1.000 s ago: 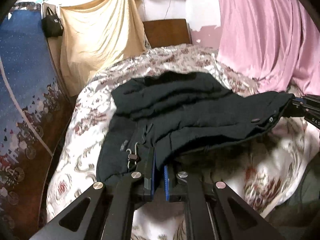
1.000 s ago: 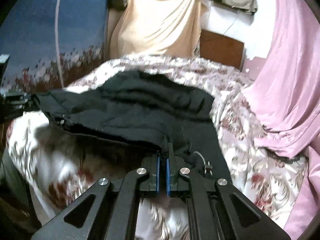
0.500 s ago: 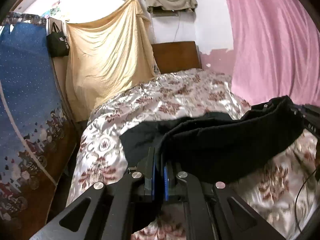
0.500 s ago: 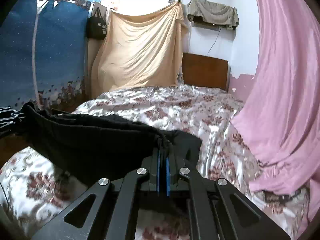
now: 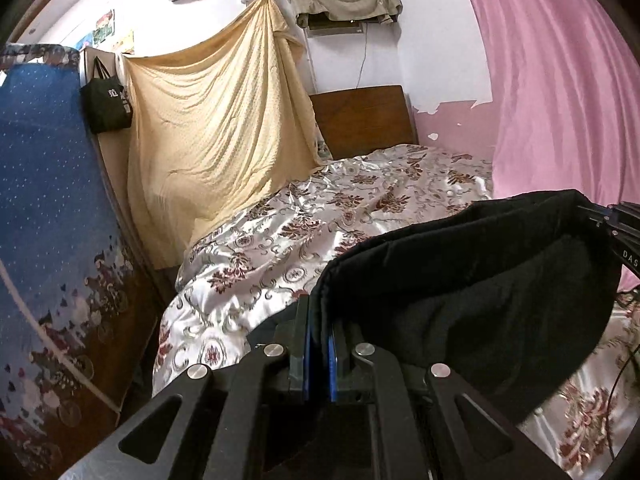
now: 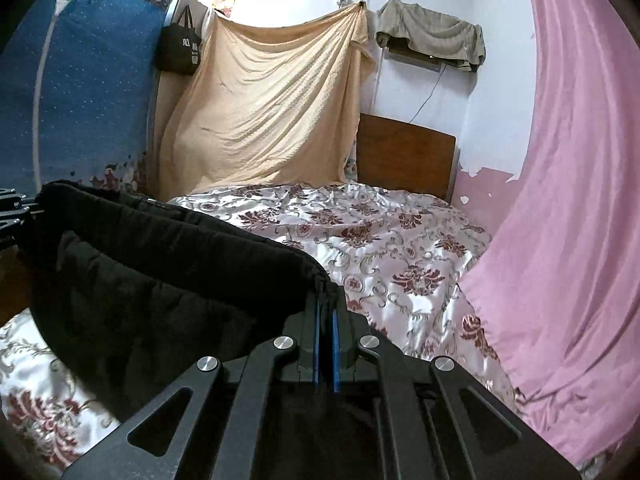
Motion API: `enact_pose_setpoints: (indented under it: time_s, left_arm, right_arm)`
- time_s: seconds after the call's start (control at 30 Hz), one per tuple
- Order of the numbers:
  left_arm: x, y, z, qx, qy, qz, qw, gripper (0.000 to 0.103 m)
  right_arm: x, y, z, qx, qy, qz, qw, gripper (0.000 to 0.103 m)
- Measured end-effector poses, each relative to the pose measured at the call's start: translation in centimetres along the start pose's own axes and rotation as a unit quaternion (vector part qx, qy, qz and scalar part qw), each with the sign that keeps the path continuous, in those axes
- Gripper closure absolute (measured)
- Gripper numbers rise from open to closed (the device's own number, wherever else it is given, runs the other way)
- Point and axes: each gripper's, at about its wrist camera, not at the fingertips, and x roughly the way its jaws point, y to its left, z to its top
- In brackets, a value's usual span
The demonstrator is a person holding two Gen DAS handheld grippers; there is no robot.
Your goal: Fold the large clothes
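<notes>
A large black padded garment [image 5: 472,280] hangs stretched between my two grippers above the bed. My left gripper [image 5: 319,320] is shut on one corner of it. My right gripper [image 6: 326,312] is shut on the other corner; the garment [image 6: 160,280] sags down to the left from it. The right gripper also shows at the right edge of the left wrist view [image 5: 618,224], and the left gripper shows at the left edge of the right wrist view [image 6: 14,208]. The garment's lower part is hidden below both grippers.
The bed has a shiny floral cover [image 5: 320,216] and a wooden headboard [image 6: 404,156]. A pink curtain [image 6: 560,200] hangs on the right, a beige sheet [image 5: 216,132] behind, a blue patterned panel [image 5: 44,200] on the left with a black bag [image 5: 106,100].
Both grippers have lifted the garment up off the bed. It lay spread on the cover a second ago and now hangs in the air between them.
</notes>
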Motion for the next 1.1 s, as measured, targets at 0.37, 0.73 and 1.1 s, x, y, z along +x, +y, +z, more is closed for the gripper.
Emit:
enact_pose_setpoints:
  time_s: [0.37, 0.73, 1.1]
  left_arm:
    - [8.8, -0.4, 2.9, 0.016, 0.014, 0.021, 0.9996, 0.096]
    - [16.5, -0.5, 1.9, 0.003, 0.041, 0.032, 0.9986, 0.096]
    - [20.9, -0.3, 0.0, -0.011, 0.069, 0.033, 0.997, 0.096]
  right_arm:
    - [11.2, -0.1, 2.4, -0.013, 0.031, -0.018, 0.999, 0.1]
    - [19.6, 0.5, 0.6, -0.031, 0.068, -0.022, 0.997, 0.099]
    - [23.6, 1.3, -1.8, -0.035, 0.081, -0.023, 0.996, 0.099]
